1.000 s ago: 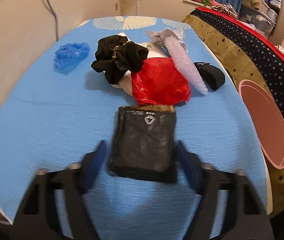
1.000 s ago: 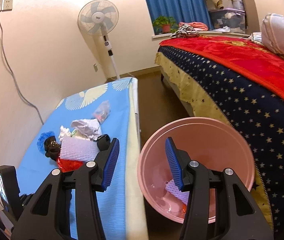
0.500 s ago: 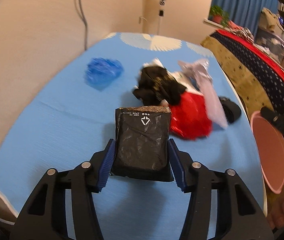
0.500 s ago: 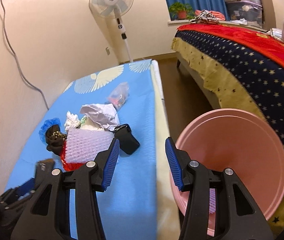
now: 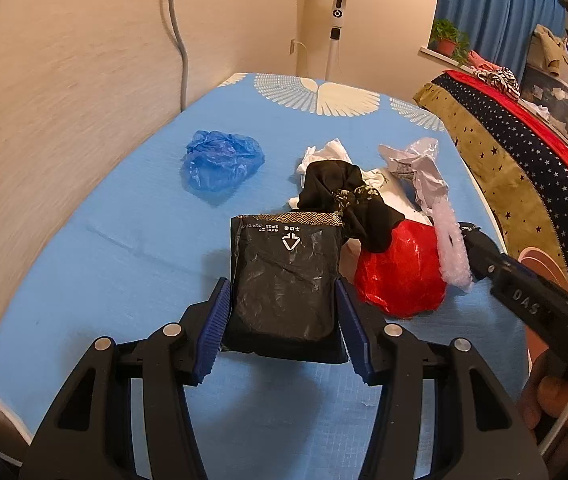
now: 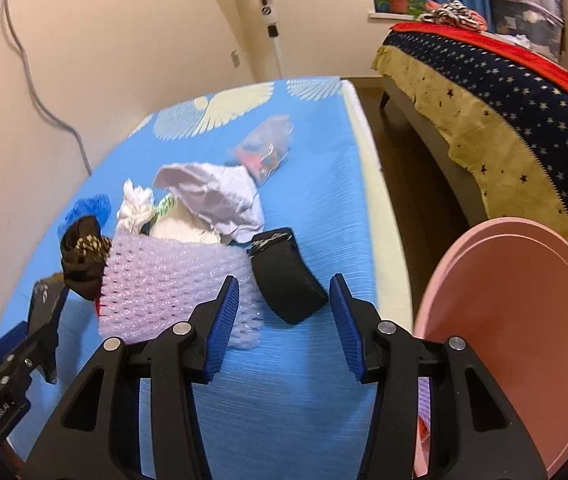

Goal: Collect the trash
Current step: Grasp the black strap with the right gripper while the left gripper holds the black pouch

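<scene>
Where the views are cut off: the pink bin [image 6: 523, 344] is seen only in part at the right edge of the right wrist view, and what lies inside it cannot be made out beyond a pale scrap low behind the right finger.
Hidden parts: the near end of the black foil packet [image 5: 287, 284] is covered by the left gripper's [image 5: 282, 324] fingers; the red plastic bag [image 5: 401, 276] is half masked by the bubble wrap [image 5: 449, 248] and the black cloth [image 5: 343, 196].
Blurred items: a clear wrapper [image 6: 264, 152] far ahead of the right gripper [image 6: 285, 320] is too smeared for its contents to be read.
Left gripper: pinched on the black foil packet, pads pressed on both long sides.
Change, left: the packet was framed loosely a second ago; the jaws have been closed onto it and it is now raised off the blue sheet [image 5: 104, 264].
Right gripper: spread, nothing between the pads, jaws just narrowed.
Change, right: it was aimed over the pink bin before; now the small black pouch [image 6: 287, 276] lies just ahead of its fingertips.
Packet axis: long axis runs straight away from the left gripper, printed gold-edged end farthest.
Pouch axis: slanted, near end toward the right finger.
</scene>
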